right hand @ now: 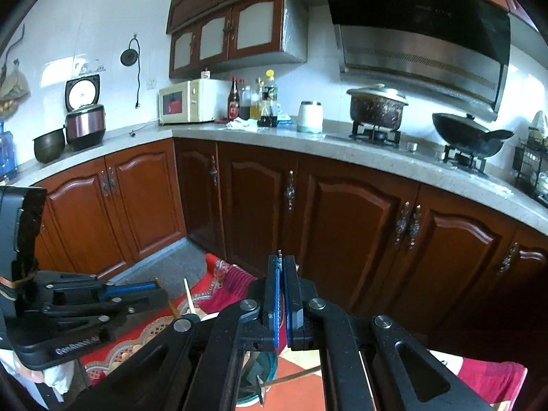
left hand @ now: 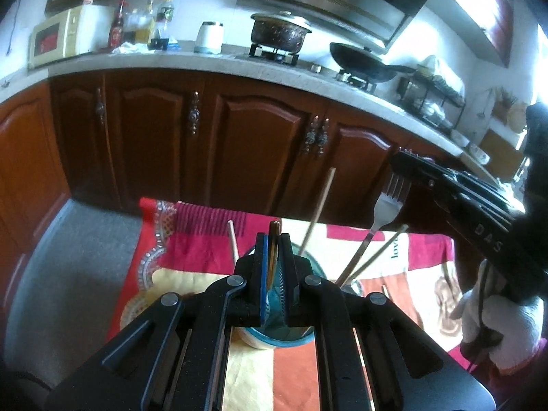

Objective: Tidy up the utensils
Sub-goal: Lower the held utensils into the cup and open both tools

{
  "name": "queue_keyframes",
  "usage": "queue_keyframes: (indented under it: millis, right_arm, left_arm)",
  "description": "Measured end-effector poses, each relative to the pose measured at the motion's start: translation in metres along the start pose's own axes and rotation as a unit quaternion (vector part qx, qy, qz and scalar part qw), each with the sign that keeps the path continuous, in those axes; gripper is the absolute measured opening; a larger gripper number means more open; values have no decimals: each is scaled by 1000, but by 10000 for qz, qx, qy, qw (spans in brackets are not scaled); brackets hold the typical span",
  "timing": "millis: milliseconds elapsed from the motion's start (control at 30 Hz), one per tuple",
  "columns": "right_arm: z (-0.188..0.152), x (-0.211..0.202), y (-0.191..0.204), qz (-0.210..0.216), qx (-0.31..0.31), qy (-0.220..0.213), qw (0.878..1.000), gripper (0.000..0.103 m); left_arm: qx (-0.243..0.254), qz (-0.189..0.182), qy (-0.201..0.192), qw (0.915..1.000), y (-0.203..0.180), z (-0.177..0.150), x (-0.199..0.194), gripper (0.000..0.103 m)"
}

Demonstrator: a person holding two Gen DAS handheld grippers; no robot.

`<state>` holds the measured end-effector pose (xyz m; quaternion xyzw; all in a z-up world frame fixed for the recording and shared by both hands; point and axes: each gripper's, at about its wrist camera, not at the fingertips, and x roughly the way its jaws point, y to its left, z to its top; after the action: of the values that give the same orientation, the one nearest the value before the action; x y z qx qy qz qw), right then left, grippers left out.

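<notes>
My left gripper [left hand: 274, 239] is shut on a brown wooden utensil handle [left hand: 274, 231] and holds it upright over a teal holder cup [left hand: 274, 335] on the cloth. Several chopsticks [left hand: 316, 212] and a silver fork [left hand: 385, 209] stand in the cup. My right gripper [right hand: 281, 267] is shut, with only a thin edge showing between the pads; what it holds cannot be told. It shows at the right of the left wrist view [left hand: 404, 174], right at the fork's tines. The cup [right hand: 263, 373] lies below it. The left gripper [right hand: 150, 289] shows at left.
A red, orange and cream patterned cloth [left hand: 205, 239] covers the table. Dark wood cabinets [left hand: 257, 137] and a stone counter with a pot [left hand: 279, 32], a wok [left hand: 366, 61] and a microwave [left hand: 65, 36] stand behind. Grey floor [left hand: 68, 257] lies to the left.
</notes>
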<state>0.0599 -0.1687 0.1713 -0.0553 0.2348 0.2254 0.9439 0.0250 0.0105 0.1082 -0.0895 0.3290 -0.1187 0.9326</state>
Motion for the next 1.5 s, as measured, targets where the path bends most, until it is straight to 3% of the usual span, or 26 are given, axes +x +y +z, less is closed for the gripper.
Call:
queue_keyframes:
  millis: [567, 767, 867, 1000, 1233, 1500]
  right_arm:
    - [-55, 40, 8, 248, 84, 767, 9967, 2]
    - [-59, 37, -9, 438, 516, 959, 9931, 2]
    - [-59, 30, -14, 487, 675, 934, 9921, 5]
    - [-60, 17, -16, 450, 752, 849, 9925, 30]
    - [-60, -4, -17, 448, 764, 726, 9934, 30]
    - [-66, -38, -21, 363, 857, 555, 9941, 33]
  left_arm:
    - [-63, 47, 490, 9988, 0, -33, 37, 5]
    - [-56, 80, 579, 9983, -5, -37, 36, 5]
    - [-67, 40, 553, 9984, -7, -36, 32, 5]
    - [-86, 1, 566, 9984, -9, -36, 26, 7]
    - [-100, -25, 475, 9988, -15, -38, 9, 26]
    - [20, -12, 342, 9994, -34, -46, -14, 32]
